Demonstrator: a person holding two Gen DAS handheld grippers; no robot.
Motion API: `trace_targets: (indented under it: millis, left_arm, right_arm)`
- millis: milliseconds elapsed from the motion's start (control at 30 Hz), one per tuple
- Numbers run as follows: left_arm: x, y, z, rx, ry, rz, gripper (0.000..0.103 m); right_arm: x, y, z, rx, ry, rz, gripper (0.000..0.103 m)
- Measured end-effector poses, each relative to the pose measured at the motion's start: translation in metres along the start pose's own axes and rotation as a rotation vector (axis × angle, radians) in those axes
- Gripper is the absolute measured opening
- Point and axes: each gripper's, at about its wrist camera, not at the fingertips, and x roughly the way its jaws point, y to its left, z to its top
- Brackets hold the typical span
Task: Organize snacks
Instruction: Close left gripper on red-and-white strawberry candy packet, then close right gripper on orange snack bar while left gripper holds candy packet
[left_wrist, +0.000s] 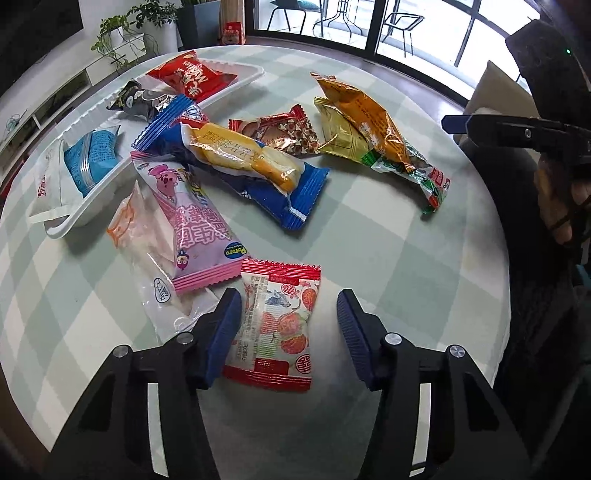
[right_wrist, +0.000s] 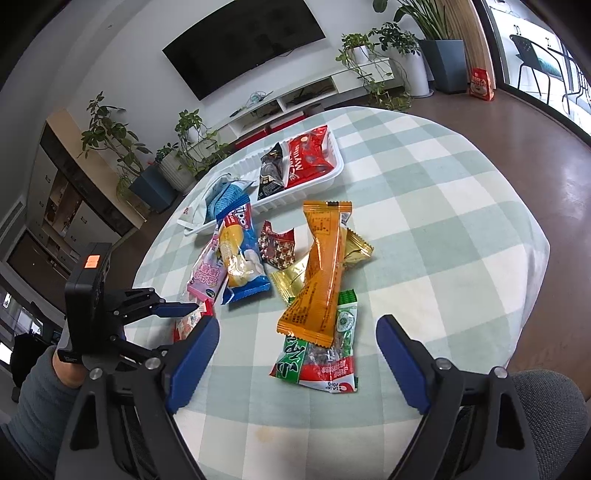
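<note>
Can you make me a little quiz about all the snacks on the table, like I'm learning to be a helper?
1. True or false: the red packet lies in the white tray.
2. Which snack sits between the fingers of the left gripper?
A. the red-and-white packet with fruit pictures
B. the long orange packet
C. the pink packet
3. Fill in: the long orange packet lies partly on top of the ______ packet in front of the right gripper.

Key: 1 true. 2 A; the pads do not clearly press it yet. 3 green.
</note>
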Motion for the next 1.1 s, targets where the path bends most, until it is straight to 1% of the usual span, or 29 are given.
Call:
trace_targets:
  millis: [100,233,367,433,567,633,700,800,867,1000,1100]
  left_arm:
    - [0.002,0.001,0.002,-0.022,0.017,0.017,0.048]
    - [0.001,-0.004,0.003,-0.05,0.034,0.081,0.049]
    - [0.0,-0.004,-0.001,-0.1,0.017,0.086,0.048]
    - [-0.002,-0.003,-0.003,-0.119,0.012,0.097,0.033]
    - [-0.005,-0.006,-0.006,-0.128,0.017,0.097,0.031]
    - [-0.009,-0.009,-0.011,-0.141,0.005,0.099,0.03]
    - [-0.015,-0.011,-0.016,-0.179,-0.03,0.09,0.029]
    - [-0.03,-0.012,-0.026,-0.257,-0.108,0.055,0.029]
    - [-0.04,-0.013,-0.034,-0.317,-0.163,0.035,0.029]
    - [-0.054,-0.013,-0.051,-0.448,-0.265,-0.007,0.029]
    - [-0.055,-0.016,-0.062,-0.515,-0.31,-0.039,0.029]
  right_arm:
    - [0.0,0.0,0.0,0.001,0.003,0.0,0.09]
    - [-0.002,0.0,-0.001,-0.009,0.003,-0.001,0.09]
    - [0.0,0.001,0.0,-0.031,0.017,-0.011,0.09]
    - [0.001,0.002,0.0,-0.037,0.021,-0.013,0.09]
    - [0.002,0.003,0.001,-0.041,0.03,-0.019,0.09]
    - [0.002,0.004,0.002,-0.046,0.03,-0.025,0.089]
    - [0.002,0.004,0.003,-0.055,0.03,-0.041,0.089]
    - [0.005,0.004,0.007,-0.068,0.029,-0.065,0.088]
    - [0.01,0.005,0.011,-0.077,0.04,-0.078,0.083]
    - [0.025,0.01,0.018,-0.092,0.07,-0.085,0.077]
    - [0.036,0.014,0.02,-0.106,0.083,-0.093,0.073]
